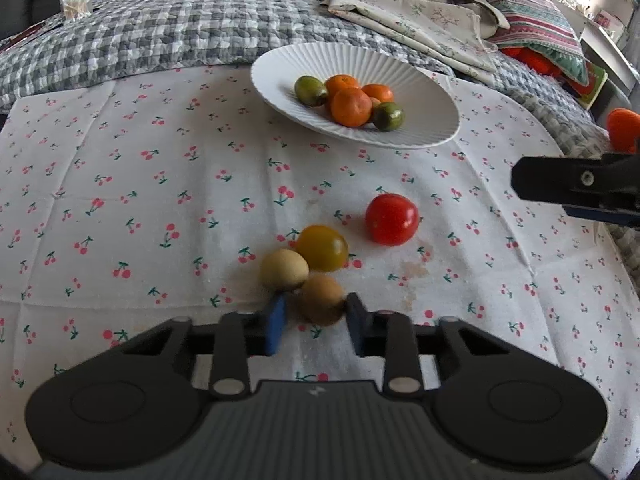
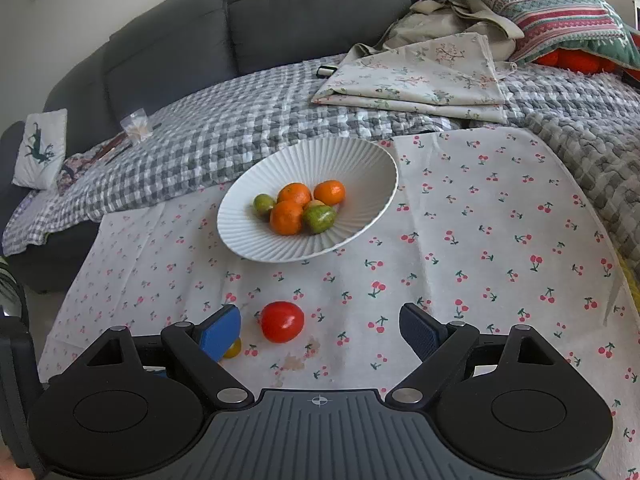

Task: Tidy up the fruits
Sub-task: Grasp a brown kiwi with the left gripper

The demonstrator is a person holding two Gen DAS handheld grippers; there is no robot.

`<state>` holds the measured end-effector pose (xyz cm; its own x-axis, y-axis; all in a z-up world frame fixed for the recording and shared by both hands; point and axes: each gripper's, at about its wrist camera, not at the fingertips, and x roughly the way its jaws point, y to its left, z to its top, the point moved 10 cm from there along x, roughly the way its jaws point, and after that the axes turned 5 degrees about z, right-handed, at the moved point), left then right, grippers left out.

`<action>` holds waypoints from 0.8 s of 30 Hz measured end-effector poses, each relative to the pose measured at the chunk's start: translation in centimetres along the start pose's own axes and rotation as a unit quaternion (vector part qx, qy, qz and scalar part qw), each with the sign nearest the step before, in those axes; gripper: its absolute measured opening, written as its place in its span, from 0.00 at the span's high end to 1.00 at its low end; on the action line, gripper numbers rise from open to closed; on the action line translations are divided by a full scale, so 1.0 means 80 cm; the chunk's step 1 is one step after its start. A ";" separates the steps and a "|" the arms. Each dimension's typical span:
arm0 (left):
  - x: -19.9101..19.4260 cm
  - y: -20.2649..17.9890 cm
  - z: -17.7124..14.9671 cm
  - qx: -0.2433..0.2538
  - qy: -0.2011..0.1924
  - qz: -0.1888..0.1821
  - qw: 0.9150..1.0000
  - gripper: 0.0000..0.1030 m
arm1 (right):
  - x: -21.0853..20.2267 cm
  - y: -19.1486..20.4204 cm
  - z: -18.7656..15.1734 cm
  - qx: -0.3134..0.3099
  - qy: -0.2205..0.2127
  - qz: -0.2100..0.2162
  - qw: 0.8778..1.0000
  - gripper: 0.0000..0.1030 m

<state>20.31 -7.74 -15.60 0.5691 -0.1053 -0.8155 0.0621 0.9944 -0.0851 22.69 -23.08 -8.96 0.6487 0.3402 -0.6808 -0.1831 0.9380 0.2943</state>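
1. The left gripper [image 1: 316,320] is closed on a brown fruit [image 1: 322,299], its blue pads pressing either side, low over the cherry-print cloth [image 1: 160,200]
2. A pale fruit [image 1: 284,270] touches the brown fruit at its left; a yellow tomato [image 1: 322,248] sits just behind both
3. A red tomato [image 1: 392,219] lies apart to the right on the cloth
4. The right gripper [image 2: 320,330] hangs wide open and holds nothing; the red tomato [image 2: 282,321] lies between its pads, nearer the left one, touching neither
5. A ribbed white bowl [image 2: 360,160] stands farther back on the cloth, holding three oranges [image 2: 286,217] and two green fruits [image 2: 319,218]
6. Behind it lie a grey checked quilt [image 2: 240,128], folded floral fabric [image 2: 420,76] and a grey sofa [image 2: 300,8]
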 end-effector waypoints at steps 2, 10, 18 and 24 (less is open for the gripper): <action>-0.002 -0.001 0.000 0.003 -0.001 0.002 1.000 0.77 | 0.000 -0.001 0.000 0.000 0.000 -0.001 1.000 0.14; -0.018 -0.004 0.008 -0.004 -0.008 -0.015 1.000 0.77 | 0.002 -0.003 -0.001 0.000 0.002 -0.002 1.000 0.14; -0.046 0.005 0.029 -0.021 -0.033 -0.032 0.999 0.77 | 0.011 -0.011 -0.004 0.004 0.010 -0.010 1.000 0.14; -0.058 0.028 0.050 -0.037 -0.057 -0.019 0.998 0.77 | 0.028 -0.012 -0.012 0.013 0.024 -0.006 1.000 0.14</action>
<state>21.09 -5.07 -9.76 0.6566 -0.1375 -0.7416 0.0269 0.9869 -0.1592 23.62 -23.18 -11.42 0.6140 0.3320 -0.7161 -0.1562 0.9404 0.3020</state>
